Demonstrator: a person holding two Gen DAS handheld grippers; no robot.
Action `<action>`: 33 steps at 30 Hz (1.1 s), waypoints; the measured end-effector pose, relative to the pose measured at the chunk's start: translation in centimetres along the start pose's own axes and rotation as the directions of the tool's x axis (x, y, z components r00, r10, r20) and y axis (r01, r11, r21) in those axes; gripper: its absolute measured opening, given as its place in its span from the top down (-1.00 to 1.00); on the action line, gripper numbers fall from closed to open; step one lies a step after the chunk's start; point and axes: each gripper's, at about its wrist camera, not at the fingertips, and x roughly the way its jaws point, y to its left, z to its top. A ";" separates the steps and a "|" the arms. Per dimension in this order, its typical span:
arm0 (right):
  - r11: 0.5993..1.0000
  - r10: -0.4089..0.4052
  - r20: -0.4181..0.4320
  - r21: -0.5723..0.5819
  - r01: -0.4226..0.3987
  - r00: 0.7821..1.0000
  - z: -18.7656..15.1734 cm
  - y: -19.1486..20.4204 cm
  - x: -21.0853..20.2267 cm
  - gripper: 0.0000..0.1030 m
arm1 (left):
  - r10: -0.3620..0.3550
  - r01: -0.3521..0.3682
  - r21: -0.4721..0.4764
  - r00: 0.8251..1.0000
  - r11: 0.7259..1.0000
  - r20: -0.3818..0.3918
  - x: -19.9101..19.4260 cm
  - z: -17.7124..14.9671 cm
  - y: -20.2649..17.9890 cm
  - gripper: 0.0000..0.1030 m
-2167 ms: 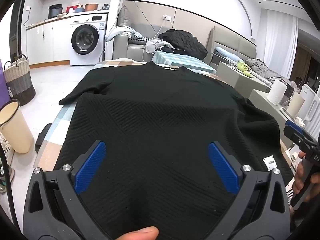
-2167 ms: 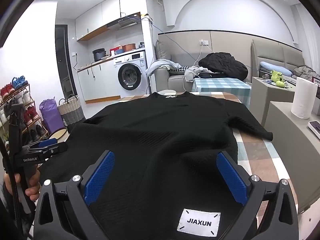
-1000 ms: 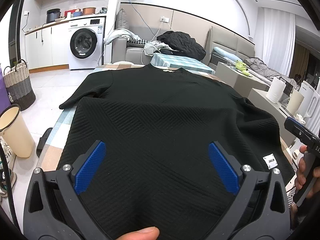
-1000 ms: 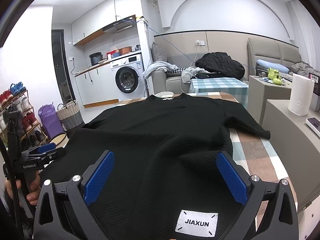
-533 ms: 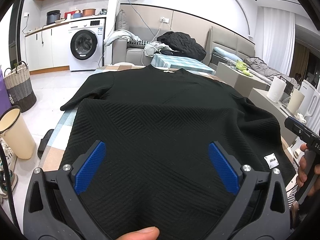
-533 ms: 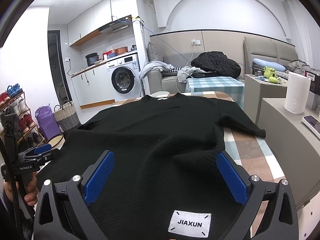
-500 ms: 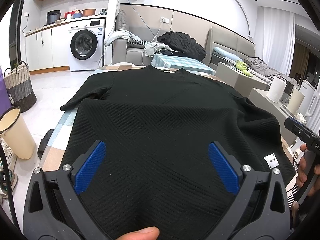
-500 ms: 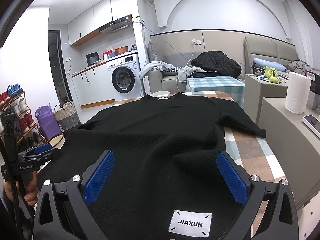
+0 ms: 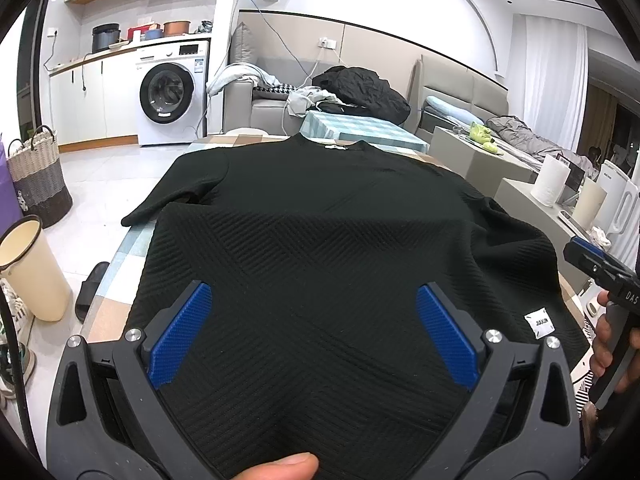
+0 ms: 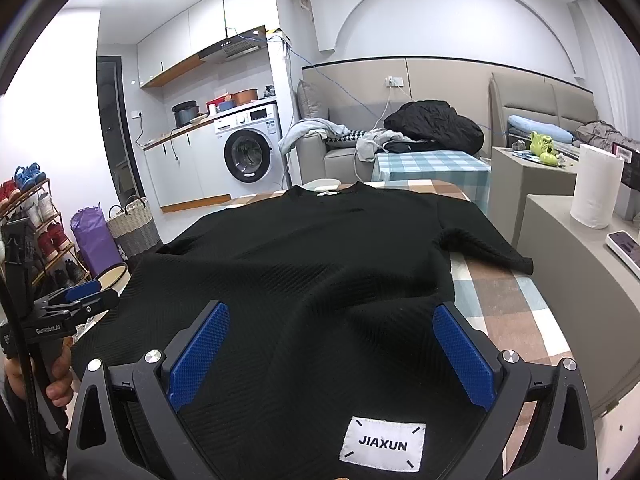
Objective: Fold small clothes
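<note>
Black sweater (image 9: pixel 328 240) lies flat on the checked table (image 10: pixel 516 308), both grippers at its near hem with jaws wide.

In the left wrist view, the left gripper (image 9: pixel 314 328) is above the hem, its blue pads (image 9: pixel 180 336) far apart with knit cloth showing between them, and nothing is held. The right gripper (image 10: pixel 326 350) is the same in its own view: jaws wide, the white JIAXUN label (image 10: pixel 382 444) at 6 o'clock between the fingers. The collar points to 12 o'clock, away from both cameras. One sleeve (image 10: pixel 484 250) lies at 2 o'clock in the right wrist view, the other sleeve (image 9: pixel 176 192) at 10 o'clock in the left wrist view. A washing machine (image 10: pixel 250 152) stands behind, at 11 o'clock.
</note>
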 end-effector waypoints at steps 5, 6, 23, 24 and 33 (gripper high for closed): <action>0.999 -0.029 -0.014 -0.034 0.029 0.999 0.0 0.2 0.2 -1.00 | -0.003 0.003 0.010 1.000 1.000 0.008 -0.1 0.2 0.0 -0.98; 0.999 -0.032 -0.013 -0.030 0.031 0.999 0.1 0.1 0.2 -1.00 | 0.000 0.000 0.017 1.000 1.000 0.013 -0.2 0.3 -0.1 -0.98; 0.986 -0.066 -0.033 0.152 0.071 0.997 3.6 -4.7 1.0 -1.00 | 0.066 -0.066 0.004 0.997 0.998 0.042 -0.4 4.0 1.9 -0.98; 0.984 -0.059 -0.043 0.168 0.066 0.997 3.8 -5.1 1.2 -1.00 | 0.072 -0.072 0.001 0.997 0.997 0.040 -0.3 4.2 2.0 -0.98; 0.959 -0.083 -0.092 0.262 0.105 0.992 5.8 -7.7 3.2 -0.97 | 0.094 -0.093 -0.069 0.995 0.993 0.016 1.0 5.6 4.1 -0.98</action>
